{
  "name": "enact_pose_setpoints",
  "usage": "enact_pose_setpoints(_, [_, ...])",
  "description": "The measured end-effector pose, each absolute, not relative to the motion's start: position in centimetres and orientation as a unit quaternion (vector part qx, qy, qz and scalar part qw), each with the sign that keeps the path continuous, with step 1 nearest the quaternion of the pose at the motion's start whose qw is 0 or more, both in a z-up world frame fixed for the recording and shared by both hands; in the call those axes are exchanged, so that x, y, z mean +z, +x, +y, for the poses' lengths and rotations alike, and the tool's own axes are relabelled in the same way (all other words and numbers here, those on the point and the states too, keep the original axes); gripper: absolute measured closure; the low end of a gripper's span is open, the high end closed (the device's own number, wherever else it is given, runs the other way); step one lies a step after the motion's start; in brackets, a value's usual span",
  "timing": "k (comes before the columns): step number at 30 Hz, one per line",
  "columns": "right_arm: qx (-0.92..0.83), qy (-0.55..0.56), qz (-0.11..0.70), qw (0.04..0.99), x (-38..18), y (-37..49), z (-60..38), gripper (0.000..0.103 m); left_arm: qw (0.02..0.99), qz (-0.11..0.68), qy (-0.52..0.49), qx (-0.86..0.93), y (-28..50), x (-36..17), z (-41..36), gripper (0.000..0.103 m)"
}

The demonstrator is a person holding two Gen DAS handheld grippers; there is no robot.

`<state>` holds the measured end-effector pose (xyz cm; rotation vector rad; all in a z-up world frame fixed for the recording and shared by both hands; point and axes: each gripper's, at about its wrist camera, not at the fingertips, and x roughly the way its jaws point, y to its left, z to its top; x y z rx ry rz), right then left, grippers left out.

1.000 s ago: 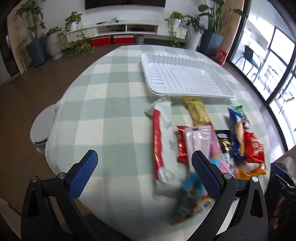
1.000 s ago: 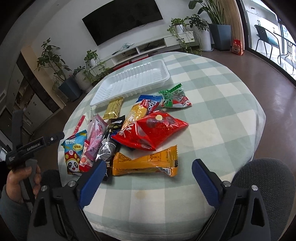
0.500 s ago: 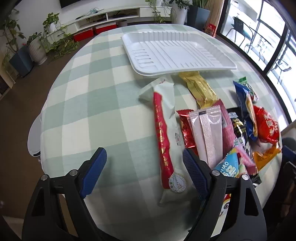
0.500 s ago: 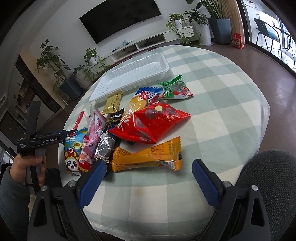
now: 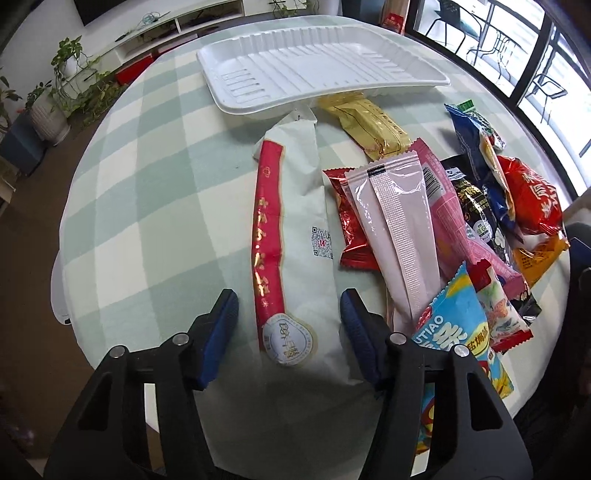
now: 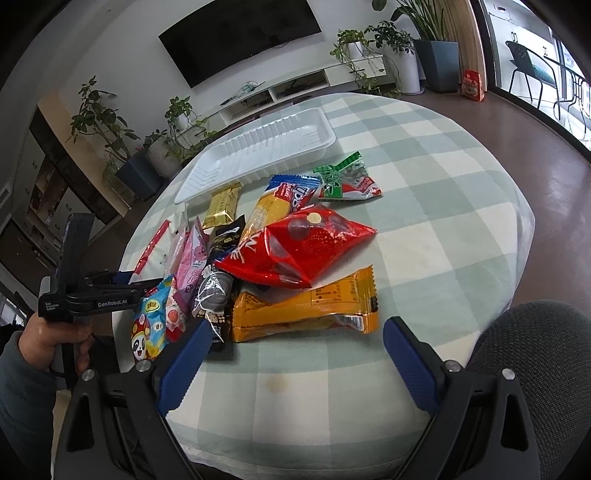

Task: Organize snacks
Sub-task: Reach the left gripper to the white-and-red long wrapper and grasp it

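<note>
The tray [image 5: 317,70] was set at the tabletop [image 5: 155,192] far side; snack packets [image 5: 402,229] were heaped nearer, rightward.

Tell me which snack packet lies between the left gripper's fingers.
The long pale packet with the red strip. Its near end sits between the open fingers of the left gripper; the pink packet and the others lie off to the right of it.

A dark television [image 6: 240,35] hangs on the white wall [image 6: 122,55]; below it runs a low white media shelf [image 6: 295,86]; potted plants [image 6: 424,44] stand along the brown floor [image 6: 546,155]; daylight enters through tall windows [image 5: 535,55]; a grey chair [image 6: 535,350] sits near.
</note>
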<state>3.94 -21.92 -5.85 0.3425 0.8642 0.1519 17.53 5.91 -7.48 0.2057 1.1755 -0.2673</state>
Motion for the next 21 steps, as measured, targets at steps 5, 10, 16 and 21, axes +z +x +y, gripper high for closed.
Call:
enact_pose_setpoints(5, [0.072,0.162,0.419,0.89,-5.9,4.0,-21.9,0.007,0.816,0.546,0.13,-0.142,16.4,-7.3,5.2,0.068])
enact_pose_setpoints(10, [0.066,0.163,0.415,0.893,-5.9,4.1,-22.2,0.012,0.822,0.536,0.117,-0.151,15.7,-7.1,5.8,0.072])
enact_pose_setpoints(16, [0.057,0.157,0.407,0.898,-5.2,4.4,-23.1,0.021,0.84,0.518,0.062,-0.147,14.9,-6.2,7.8,0.074])
enact_pose_setpoints(21, [0.037,0.147,0.395,0.906,-3.6,5.7,-25.2,0.021,0.85,0.505,0.004,-0.147,14.8,-5.5,9.9,0.074])
